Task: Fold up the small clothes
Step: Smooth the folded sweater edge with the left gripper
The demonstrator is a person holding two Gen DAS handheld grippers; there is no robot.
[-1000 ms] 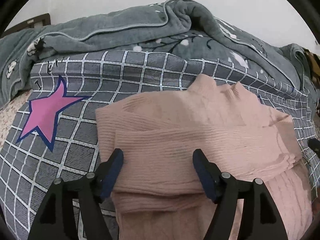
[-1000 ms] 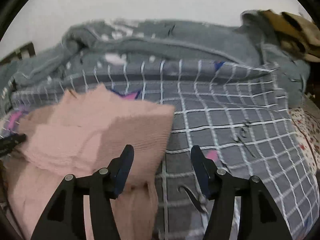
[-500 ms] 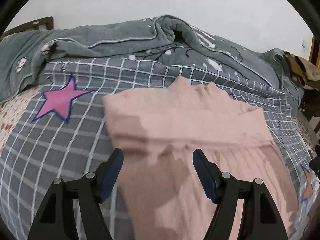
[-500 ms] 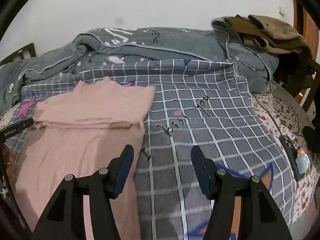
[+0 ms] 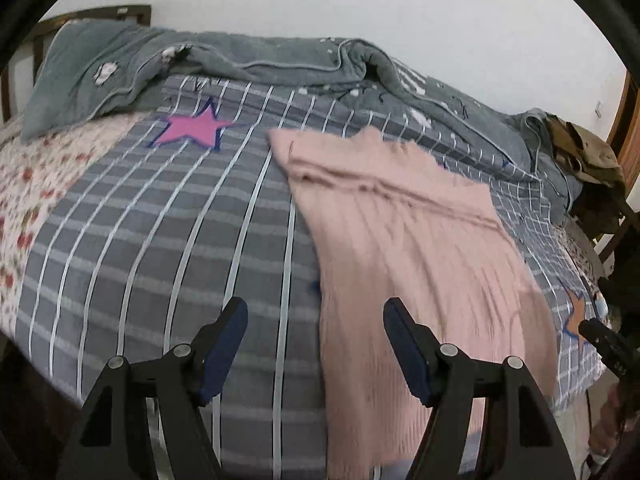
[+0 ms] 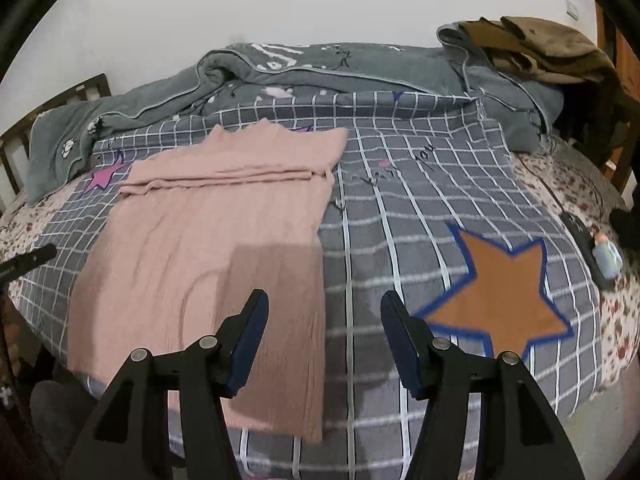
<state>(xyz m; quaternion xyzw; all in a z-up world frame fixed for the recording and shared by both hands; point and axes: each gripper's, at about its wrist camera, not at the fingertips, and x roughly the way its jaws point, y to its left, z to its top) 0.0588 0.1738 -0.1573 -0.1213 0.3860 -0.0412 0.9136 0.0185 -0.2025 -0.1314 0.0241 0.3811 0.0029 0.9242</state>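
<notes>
Bed with grey checked cover (image 6: 420,208): pink top (image 6: 208,248) lies flat, mid-fold.
Sleeves look folded in across far end; lengthwise fold left. Left gripper (image 5: 316,344) and right gripper (image 6: 324,336) hover over near hem, fingers open, empty.

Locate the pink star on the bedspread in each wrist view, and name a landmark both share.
Left wrist: the pink star sits upper left, left of the pink sweater.
Right wrist: the same star sits far left, partly hidden behind the sweater's left corner.
Shared landmark: the sweater's folded band.
</notes>
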